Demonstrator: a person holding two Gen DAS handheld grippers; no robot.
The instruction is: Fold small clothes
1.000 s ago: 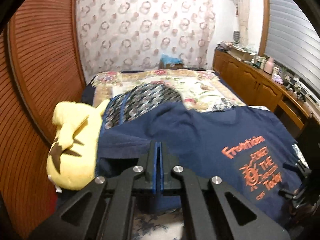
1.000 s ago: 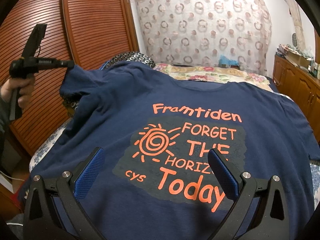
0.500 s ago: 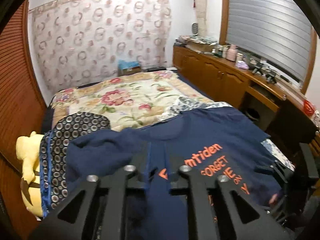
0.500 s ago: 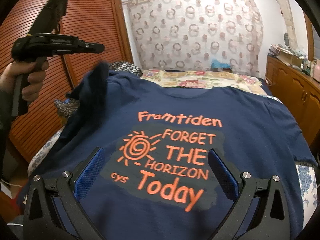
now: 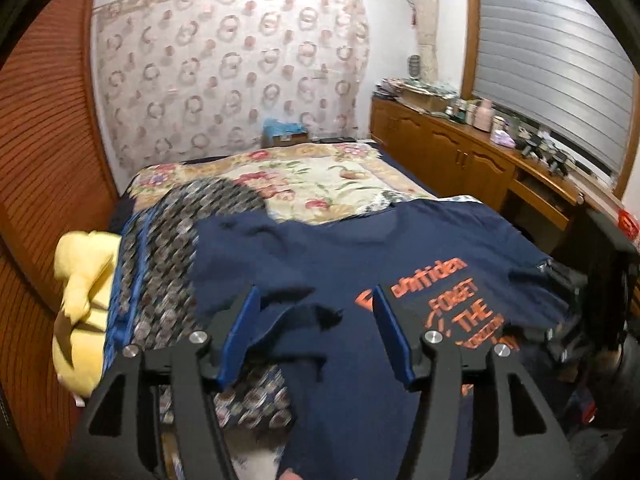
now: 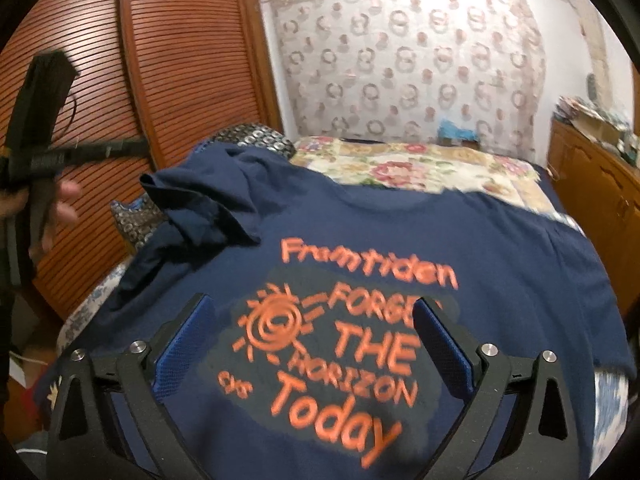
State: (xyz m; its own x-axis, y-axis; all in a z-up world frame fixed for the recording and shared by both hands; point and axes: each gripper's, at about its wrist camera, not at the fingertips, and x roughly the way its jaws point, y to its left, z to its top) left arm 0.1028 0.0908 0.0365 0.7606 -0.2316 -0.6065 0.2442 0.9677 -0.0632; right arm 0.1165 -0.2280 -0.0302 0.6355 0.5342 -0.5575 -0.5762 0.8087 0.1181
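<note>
We see left gripper (image 5: pixel 316 312) jaws just opening, sleeve (image 6: pixel 200 200) loose | right gripper (image 6: pixel 316 336) wide, empty over T-shirt (image 6: pixel 500 264).

Left gripper (image 5: pixel 316 312) fingers have just been opening (nothing pinched); right gripper (image 6: pixel 320 344) gapes wide.

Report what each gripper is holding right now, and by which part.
Nothing is held. The left gripper has just been opening, its pads clear of the navy printed T-shirt sleeve. The right gripper is open above the print.

Bunched sleeve (image 6: pixel 200 204) and yellow plush (image 5: pixel 82 300) leftward; shirt's right half (image 6: pixel 520 264) flat, unobstructed
</note>
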